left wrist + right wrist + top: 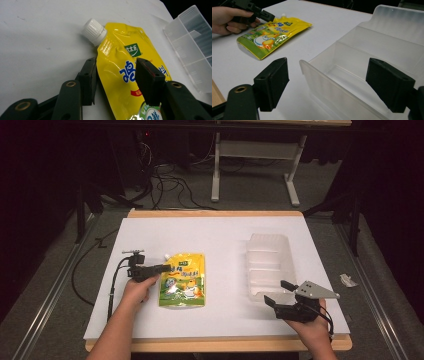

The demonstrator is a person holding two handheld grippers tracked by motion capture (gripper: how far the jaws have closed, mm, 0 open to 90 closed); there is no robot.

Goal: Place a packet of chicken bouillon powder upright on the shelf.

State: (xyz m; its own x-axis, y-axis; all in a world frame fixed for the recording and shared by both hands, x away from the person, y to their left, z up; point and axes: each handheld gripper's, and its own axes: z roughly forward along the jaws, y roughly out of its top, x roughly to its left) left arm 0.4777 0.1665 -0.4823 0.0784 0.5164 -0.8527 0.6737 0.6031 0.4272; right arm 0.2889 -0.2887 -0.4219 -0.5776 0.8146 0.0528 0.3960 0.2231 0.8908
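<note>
A yellow spout pouch [182, 280] with a white cap [93, 31] lies flat on the white table sheet, left of centre. My left gripper [162, 268] is open at the pouch's upper left corner. In the left gripper view [117, 80] one jaw is on the table beside the pouch [117, 50] and the other is over its printed face. A clear plastic compartment box [270, 265] stands on the right. My right gripper [278, 292] is open at its near end; in the right gripper view [330, 85] the jaws straddle the box's near wall [332, 82].
The white sheet [220, 240] covers a wooden table whose edge [215, 344] runs along the front. Cables [165, 185] and a white stand frame [255, 150] are on the floor behind. A paper scrap [348, 280] lies off the table's right side.
</note>
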